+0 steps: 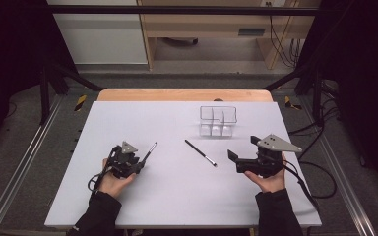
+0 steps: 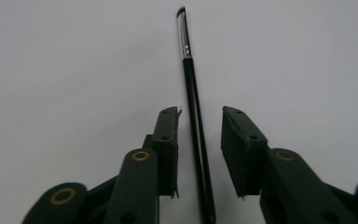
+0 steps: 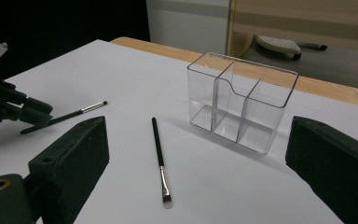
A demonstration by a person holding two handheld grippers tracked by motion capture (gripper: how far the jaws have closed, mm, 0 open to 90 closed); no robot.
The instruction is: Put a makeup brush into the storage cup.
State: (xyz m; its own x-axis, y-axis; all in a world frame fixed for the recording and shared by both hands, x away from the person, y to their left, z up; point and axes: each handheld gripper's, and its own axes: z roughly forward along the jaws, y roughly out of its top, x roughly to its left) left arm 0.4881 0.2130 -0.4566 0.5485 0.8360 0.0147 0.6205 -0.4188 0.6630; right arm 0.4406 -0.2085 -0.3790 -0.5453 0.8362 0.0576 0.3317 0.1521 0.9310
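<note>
High view: white desk point(image 1: 177, 196) with a wooden strip along its far edge, grey floor around it, black frame rails left and right, cables on the floor at right, light wood furniture and a white panel beyond. Left gripper point(image 1: 139, 164) sits toward the near-left part of the desk, held in the left hand point(image 1: 113, 181); a thin black brush point(image 1: 149, 150) pokes out from its jaws toward the far edge. Second brush point(image 1: 200, 152) lies flat near the desk's middle, diagonal. Clear organizer point(image 1: 218, 120) stands upright toward the far edge, right of centre. Right gripper point(image 1: 231, 156) is at the near-right, held in the right hand point(image 1: 270, 179), jaws aimed left.

Left gripper view: brush point(image 2: 196, 140) runs lengthwise between the two jaws, bristle tip far from the camera. Jaws narrow but parted, a gap on each side of the handle, pads not pressing it. Plain white desk underneath.

Right gripper view: jaws wide apart, nothing between them. Second brush point(image 3: 159, 156) lies flat ahead, bristle end nearest the camera. Organizer point(image 3: 242, 102) just beyond it, three compartments, all bare. Left gripper point(image 3: 39, 119) at far left with its brush point(image 3: 74, 113) on the desk. Dark backdrop at left, wood furniture behind.
</note>
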